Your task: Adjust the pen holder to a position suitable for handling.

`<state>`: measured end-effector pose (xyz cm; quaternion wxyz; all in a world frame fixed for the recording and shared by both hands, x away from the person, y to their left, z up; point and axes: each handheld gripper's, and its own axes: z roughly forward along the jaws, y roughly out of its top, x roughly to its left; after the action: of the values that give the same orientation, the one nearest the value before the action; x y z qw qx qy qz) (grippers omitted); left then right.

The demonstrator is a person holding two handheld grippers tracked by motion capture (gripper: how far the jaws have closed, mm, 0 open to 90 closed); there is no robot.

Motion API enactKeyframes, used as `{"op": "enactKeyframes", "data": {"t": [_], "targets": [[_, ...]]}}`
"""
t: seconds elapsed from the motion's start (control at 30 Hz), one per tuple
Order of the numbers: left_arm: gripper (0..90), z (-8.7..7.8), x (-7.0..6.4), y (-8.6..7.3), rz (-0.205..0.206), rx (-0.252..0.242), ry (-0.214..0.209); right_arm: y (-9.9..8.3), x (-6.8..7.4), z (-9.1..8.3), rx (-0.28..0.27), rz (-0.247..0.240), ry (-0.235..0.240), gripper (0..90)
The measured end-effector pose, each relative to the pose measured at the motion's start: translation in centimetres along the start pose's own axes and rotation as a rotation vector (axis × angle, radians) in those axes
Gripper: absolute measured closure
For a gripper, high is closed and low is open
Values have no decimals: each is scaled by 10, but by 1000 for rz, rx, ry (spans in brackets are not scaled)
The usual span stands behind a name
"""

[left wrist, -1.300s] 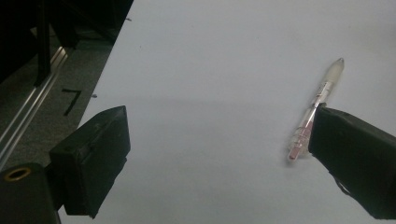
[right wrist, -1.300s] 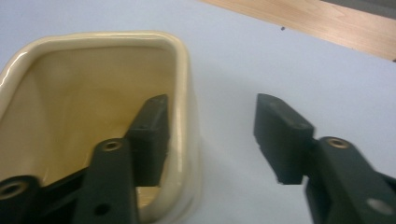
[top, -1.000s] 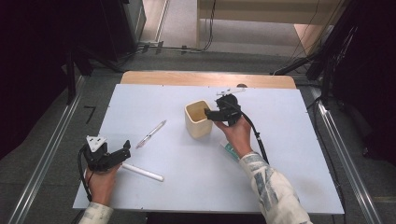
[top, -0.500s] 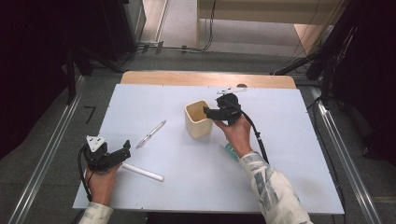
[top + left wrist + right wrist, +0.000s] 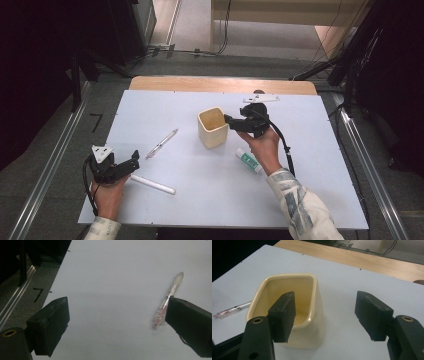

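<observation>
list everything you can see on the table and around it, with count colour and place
cup: 1, cream yellow, squarish, upright and empty, middle of the table
clear pen: 1, see-through with pinkish insides, lying left of the cup
white pen: 1, white, lying near the table's front left
tube: 1, white with green label, lying under the right hand
table: 1, white top with a wood strip at the far edge
left gripper: 1, black, jaws open, front left, near the white pen
right gripper: 1, black, jaws open, one jaw over the cup's mouth
</observation>
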<state>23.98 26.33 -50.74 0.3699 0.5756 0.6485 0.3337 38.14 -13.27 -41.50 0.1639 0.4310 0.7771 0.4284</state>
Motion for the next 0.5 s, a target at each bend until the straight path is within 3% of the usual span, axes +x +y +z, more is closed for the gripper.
{"op": "enactKeyframes", "data": {"t": [0.5], "targets": [[61,0,-1,0,5,2,3,-45,-18,-29,2,-12,0,274]]}}
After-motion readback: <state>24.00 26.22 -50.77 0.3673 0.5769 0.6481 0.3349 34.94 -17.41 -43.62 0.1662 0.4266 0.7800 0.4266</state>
